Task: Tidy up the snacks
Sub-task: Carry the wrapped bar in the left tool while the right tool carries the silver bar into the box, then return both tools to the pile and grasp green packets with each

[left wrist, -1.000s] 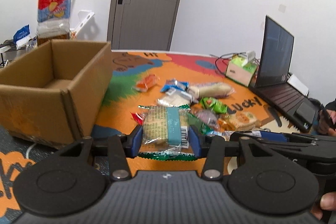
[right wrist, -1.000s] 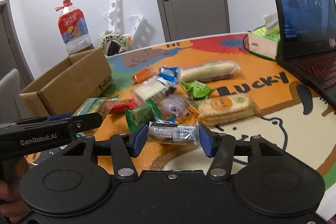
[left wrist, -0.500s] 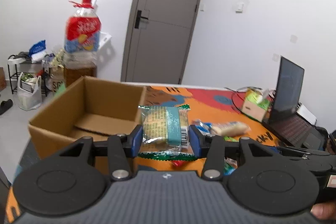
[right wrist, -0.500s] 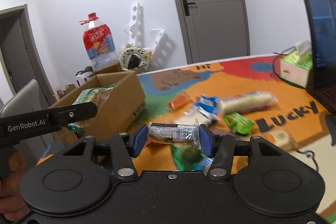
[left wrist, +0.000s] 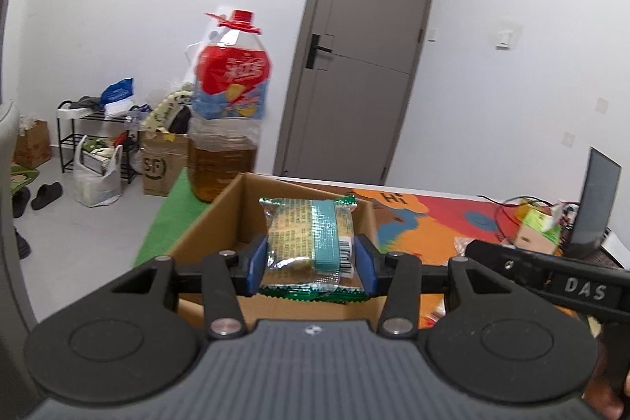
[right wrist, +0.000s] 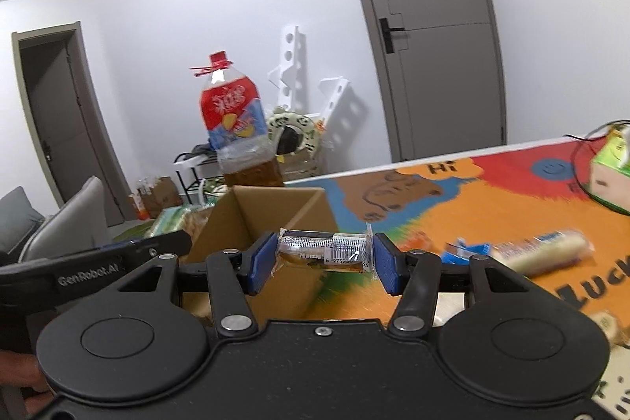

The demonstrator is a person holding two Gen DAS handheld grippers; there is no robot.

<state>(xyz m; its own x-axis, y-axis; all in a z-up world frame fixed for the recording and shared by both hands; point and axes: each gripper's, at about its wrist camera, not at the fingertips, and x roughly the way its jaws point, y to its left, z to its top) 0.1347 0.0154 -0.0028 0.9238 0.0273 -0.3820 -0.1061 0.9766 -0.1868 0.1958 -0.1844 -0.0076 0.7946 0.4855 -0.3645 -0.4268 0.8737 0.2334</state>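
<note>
My left gripper (left wrist: 311,258) is shut on a green-edged cracker packet (left wrist: 311,243) and holds it over the open cardboard box (left wrist: 220,211). My right gripper (right wrist: 323,258) is shut on a small clear snack packet with a barcode (right wrist: 325,250), held just right of the box (right wrist: 275,215), above its near corner. The left gripper with its packet also shows in the right wrist view (right wrist: 118,258), at the box's left side. Loose snacks, a long white packet (right wrist: 543,250) and a blue one (right wrist: 466,252), lie on the colourful mat.
A big oil bottle with a red label (left wrist: 226,128) stands behind the box. A green tissue box (right wrist: 610,168) with cables and a laptop (left wrist: 596,207) are at the right. A grey chair (right wrist: 67,223) stands left of the table.
Both grippers have swung left and up toward the box with their packets. The left packet now hangs over the box opening; the right packet is close to the box's right wall.
</note>
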